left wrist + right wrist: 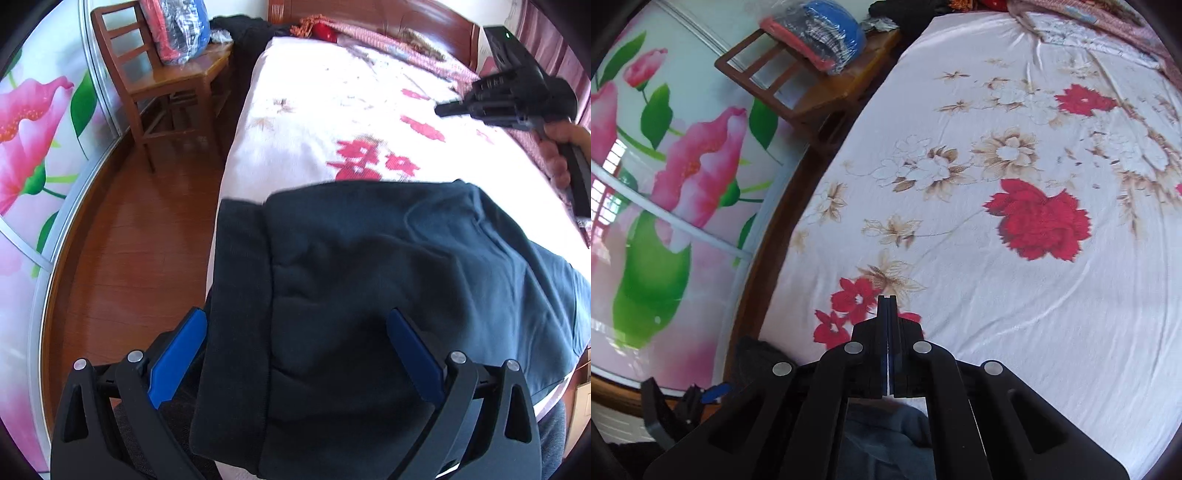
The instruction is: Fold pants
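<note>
Dark blue pants lie folded at the near end of the bed, one edge hanging over the bed's left side. My left gripper is open, its blue pads wide apart just above the pants' near part, holding nothing. My right gripper is shut and empty, raised over the flowered sheet; it also shows in the left wrist view at the far right, held in a hand. A bit of the pants shows beneath it.
The bed has a white sheet with red flowers and a wooden headboard. A wooden chair with a bagged bundle stands left of the bed. A flower-printed wardrobe door lines the left. Wooden floor lies between.
</note>
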### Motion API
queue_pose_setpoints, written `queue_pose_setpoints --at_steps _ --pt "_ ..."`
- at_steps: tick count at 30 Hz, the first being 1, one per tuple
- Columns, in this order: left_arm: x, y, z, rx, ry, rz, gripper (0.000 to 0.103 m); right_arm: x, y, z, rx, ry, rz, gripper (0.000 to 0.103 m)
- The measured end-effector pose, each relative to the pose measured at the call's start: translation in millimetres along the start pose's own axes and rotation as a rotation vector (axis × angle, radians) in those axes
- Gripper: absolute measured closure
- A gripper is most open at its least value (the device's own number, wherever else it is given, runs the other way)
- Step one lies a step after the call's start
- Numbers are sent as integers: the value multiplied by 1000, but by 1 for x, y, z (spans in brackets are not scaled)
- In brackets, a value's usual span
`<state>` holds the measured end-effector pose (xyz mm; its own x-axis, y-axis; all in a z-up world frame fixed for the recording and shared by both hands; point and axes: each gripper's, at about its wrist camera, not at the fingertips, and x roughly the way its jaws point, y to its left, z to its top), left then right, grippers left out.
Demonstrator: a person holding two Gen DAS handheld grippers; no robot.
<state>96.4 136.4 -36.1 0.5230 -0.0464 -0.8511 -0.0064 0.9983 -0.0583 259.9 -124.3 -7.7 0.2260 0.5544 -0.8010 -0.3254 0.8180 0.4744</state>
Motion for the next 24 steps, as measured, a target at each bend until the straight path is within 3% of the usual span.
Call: queue_pose_setpoints --at_steps 1,2,3,5,7,9,11,13,14,16,19,21,24 --pt "-5 -2 2 11 -21 -3 5 -12 -2 -10 14 -21 34 103" --pt "-9 -6 5 23 -40 -21 5 -28 -4 -24 11 -45 -12 103" --pt "-16 -13 9 40 -62 -63 5 -44 -8 -41 17 -67 -70 103" --pt "-27 -28 20 68 -104 -153 5 -86 -31 -82 100 -138 -46 103" --pt "-33 -54 33 126 -136 -259 5 -126 -62 -125 180 -196 -171 103" --pt "-32 -84 45 194 -159 -299 5 -162 -98 -171 264 -214 -254 103" --pt "-25 -113 55 266 -165 -335 5 -187 -130 -213 329 -190 -396 103" --pt "-8 -144 63 342 -125 -320 5 -204 -150 -247 311 -165 -534 80" --pt "5 -157 66 368 -100 -302 5 -213 -163 -264 353 -166 -588 63" --pt "26 -174 66 396 -62 -293 5 -238 -196 -297 525 -238 -566 62" --pt "56 -186 63 408 -13 -219 5 -277 -220 -345 681 -350 -755 62" --pt "79 -182 57 411 45 -164 4 -304 -242 -385 846 -435 -748 62" --pt "86 -167 51 377 50 -209 4 -337 -278 -450 1090 -589 -690 62"
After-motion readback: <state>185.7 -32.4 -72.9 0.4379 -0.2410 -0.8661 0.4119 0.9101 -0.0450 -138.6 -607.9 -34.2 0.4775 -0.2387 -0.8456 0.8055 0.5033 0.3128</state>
